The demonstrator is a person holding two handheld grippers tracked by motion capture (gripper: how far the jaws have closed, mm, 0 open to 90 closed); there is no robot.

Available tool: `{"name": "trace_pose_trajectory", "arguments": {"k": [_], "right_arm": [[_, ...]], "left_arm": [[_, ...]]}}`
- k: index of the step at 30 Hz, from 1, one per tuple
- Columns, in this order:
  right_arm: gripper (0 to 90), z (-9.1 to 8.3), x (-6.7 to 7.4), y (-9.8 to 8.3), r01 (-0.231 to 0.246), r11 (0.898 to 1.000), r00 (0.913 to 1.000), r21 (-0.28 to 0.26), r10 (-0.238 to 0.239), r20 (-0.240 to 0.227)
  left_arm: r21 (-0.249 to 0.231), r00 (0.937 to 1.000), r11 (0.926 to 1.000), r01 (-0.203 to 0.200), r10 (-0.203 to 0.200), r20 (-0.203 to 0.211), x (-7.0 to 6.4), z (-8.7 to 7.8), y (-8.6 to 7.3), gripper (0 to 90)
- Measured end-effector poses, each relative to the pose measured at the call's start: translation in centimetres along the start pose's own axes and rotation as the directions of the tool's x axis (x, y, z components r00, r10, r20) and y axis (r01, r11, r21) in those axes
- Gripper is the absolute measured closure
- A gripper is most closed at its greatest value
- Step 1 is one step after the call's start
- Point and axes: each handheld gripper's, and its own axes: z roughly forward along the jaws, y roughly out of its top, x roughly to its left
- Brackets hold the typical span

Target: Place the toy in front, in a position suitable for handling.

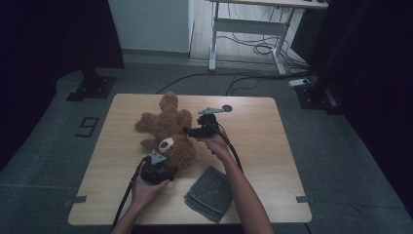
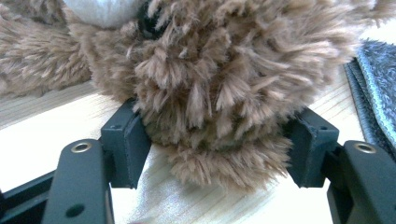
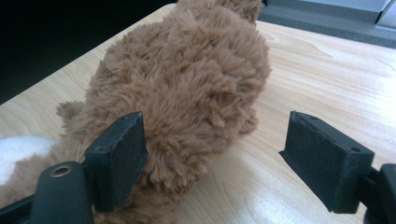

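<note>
While the brown teddy bear (image 1: 165,129) lies on the light wooden table (image 1: 263,141), both grippers work at it from the person's side. In the high view the bear sprawls left of the table's middle, its head with the pale muzzle nearest the person. The left gripper (image 1: 157,171) sits at that head. In the left gripper view the teddy bear (image 2: 219,79) bulges between the two black jaws, and both pads (image 2: 125,140) are sunk into the fur on either side, so the jaws pinch the head across a wide span. The right gripper (image 1: 195,130) reaches in from the right at the bear's body. In the right gripper view its jaws stand spread: the left pad (image 3: 122,154) rests against the fur of the teddy bear (image 3: 187,88), while the other pad stands well clear over bare wood. A folded grey cloth (image 1: 210,192) lies near the table's front edge, just right of the left hand (image 1: 146,187). On the floor left of the table, a taped mark (image 1: 87,126) reads like the numeral 9. No brand or label is readable on the bear or cloth.
</note>
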Motion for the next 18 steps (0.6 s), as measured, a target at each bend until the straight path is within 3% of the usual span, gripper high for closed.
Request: {"name": "trace_pose_trajectory", "arguments": {"k": [12,18], "right_arm": [[20.8,1.7,0.5,1.0,0.006,1.000,1.0000,0.008,-0.006,0.000],[20.0,3.1,0.0,1.1,-0.022,0.999,0.9996,0.037,0.023,-0.019]], "left_arm": [[-0.010,1.0000,0.9999,-0.006,0.006,0.005,0.1,0.0,-0.3,35.3],[-0.016,0.9999,0.9998,-0.013,0.013,0.006,0.2,0.0,-0.3,37.7]]}}
